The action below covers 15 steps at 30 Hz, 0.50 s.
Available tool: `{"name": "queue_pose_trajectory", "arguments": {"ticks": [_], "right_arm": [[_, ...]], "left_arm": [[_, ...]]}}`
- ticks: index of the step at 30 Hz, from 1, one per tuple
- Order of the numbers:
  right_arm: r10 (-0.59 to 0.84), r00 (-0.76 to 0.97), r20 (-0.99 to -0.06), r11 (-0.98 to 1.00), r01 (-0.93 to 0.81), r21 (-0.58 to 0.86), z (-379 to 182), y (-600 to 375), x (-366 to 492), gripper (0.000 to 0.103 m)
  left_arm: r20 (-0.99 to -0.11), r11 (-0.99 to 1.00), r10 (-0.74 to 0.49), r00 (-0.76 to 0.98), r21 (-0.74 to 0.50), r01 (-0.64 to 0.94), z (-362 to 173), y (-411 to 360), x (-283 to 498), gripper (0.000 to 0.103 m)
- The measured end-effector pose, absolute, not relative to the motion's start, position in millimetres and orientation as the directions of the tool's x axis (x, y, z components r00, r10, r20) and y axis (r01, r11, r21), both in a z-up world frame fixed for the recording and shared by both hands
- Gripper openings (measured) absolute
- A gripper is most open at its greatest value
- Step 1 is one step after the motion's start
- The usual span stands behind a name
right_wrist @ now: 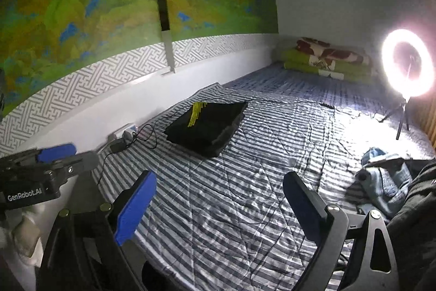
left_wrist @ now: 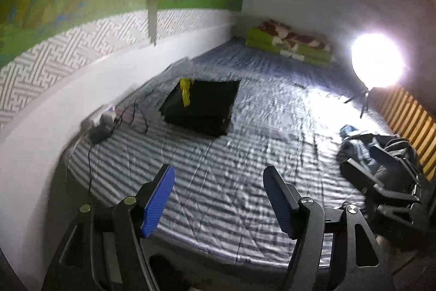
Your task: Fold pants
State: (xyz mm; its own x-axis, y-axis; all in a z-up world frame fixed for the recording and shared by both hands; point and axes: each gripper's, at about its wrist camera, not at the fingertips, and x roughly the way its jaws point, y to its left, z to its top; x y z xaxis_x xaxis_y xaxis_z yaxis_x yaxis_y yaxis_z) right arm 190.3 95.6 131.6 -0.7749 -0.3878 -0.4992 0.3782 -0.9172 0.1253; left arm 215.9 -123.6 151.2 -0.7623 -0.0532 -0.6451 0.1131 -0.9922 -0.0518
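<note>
Black pants with a yellow stripe lie folded into a flat square on the striped bed sheet, toward the wall. My left gripper is open and empty over the sheet's near part, well short of the pants. My right gripper is also open with nothing between its blue pads. The two views show each other's gripper: the right gripper near a clothes heap and the left gripper at the left edge.
A heap of bluish and dark clothes lies at the bed's right side. A lit ring light stands on a tripod. A power strip with cables lies by the wall. Folded green blankets sit at the far end.
</note>
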Motion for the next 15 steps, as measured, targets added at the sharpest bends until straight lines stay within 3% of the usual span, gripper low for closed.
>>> {"name": "queue_pose_trajectory", "arguments": {"ticks": [10, 15], "right_arm": [[-0.372, -0.73, -0.574, -0.924, 0.352, 0.151, 93, 113, 167, 0.092], [-0.343, -0.743, -0.575, -0.93, 0.356, 0.095, 88, 101, 174, 0.092]], "left_arm": [[-0.695, -0.986, -0.085, -0.714, -0.044, 0.16, 111, -120, 194, 0.071], [-0.699, -0.99, -0.084, -0.71, -0.025, 0.141, 107, -114, 187, 0.071]]}}
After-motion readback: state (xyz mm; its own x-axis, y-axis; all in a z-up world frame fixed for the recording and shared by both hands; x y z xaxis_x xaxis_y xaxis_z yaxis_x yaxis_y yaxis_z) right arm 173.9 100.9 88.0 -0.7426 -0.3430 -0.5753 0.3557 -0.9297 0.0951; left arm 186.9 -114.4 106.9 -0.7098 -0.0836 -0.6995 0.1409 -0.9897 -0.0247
